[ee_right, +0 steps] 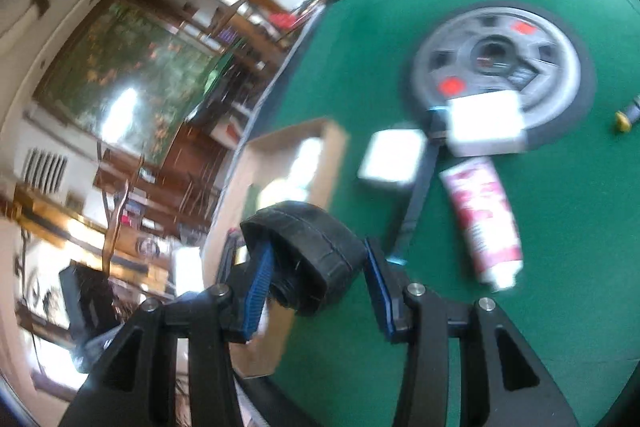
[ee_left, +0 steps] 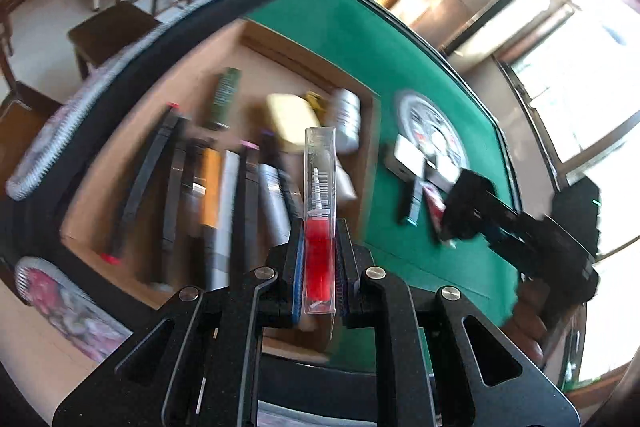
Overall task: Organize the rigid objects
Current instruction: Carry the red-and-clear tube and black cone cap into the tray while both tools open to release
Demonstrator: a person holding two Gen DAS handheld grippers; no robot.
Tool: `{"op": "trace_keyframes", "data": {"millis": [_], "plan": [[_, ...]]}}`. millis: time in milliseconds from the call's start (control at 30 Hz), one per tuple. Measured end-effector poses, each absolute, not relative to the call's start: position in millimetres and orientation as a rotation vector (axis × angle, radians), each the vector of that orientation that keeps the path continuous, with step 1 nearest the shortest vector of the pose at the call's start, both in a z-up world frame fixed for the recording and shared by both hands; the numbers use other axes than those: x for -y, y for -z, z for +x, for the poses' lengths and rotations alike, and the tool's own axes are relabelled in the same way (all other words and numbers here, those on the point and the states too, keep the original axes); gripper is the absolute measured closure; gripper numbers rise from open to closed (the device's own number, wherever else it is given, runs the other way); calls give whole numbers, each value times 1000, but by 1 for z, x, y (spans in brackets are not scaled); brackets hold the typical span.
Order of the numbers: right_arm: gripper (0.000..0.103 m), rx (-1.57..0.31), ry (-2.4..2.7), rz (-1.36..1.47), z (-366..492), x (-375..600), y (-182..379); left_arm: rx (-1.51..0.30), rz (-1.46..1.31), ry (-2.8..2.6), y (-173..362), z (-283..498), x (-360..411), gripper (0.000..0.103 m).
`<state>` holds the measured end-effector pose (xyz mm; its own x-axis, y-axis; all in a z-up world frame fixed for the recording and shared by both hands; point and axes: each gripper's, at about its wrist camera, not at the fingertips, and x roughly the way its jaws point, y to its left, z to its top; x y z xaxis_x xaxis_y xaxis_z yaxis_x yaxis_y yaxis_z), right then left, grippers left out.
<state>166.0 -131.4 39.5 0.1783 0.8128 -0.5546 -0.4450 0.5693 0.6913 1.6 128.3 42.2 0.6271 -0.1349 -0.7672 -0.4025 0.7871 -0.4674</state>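
From the left wrist camera, I had the left gripper (ee_left: 319, 259) clamped narrow on a slim clear case (ee_left: 319, 211) with a red lower half and a ridged white part above it. The case stood upright between the blue pads (ee_left: 297, 267), its top reaching toward twelve o'clock over the cardboard box (ee_left: 120, 163). The box sat on the green desk (ee_left: 360, 39) and filled the view from nine to twelve o'clock. Inside it lay a row of long things side by side: dark sticks with pink ends (ee_left: 140, 183), an orange and silver tube (ee_left: 210, 211), a silver can (ee_left: 346, 119) and a pale yellow block (ee_left: 290, 119); motion blur hid finer detail. At three o'clock I saw the right gripper (ee_left: 460, 211) low over the desk with something dark in it. Beyond it, at about one o'clock, sat a grey round disc (ee_left: 432, 131) set in the felt, with a white box (ee_left: 408, 159) at its near edge.

From the right wrist camera, the right gripper (ee_right: 316, 267) stood half wide, closed on a black rounded object (ee_right: 308, 247) that looked like a rolled strap. At two o'clock lay a white and red tube (ee_right: 484, 223), two white boxes (ee_right: 392, 157) and a dark stick (ee_right: 420, 195) near the disc. The cardboard box lay at eleven o'clock, partly behind the held object.
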Motion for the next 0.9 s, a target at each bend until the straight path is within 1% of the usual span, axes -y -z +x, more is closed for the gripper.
{"op": "trace_keyframes", "data": {"millis": [233,400,767,900], "plan": [[58,-1051,-978,291,152,52,-51,-897,-700,-204,-29,1,-174,91],[58,-1090,-977,233,154,17,-36,-925,-702,-204,-14,10,-195,91],[58,-1140,-957,144,155,-12,-14,-985,-705,-196,9,32,-216,91],[58,-1119,-940,104,153,-14,-16,-1014,-667,-217,13,39,-217,90]]}}
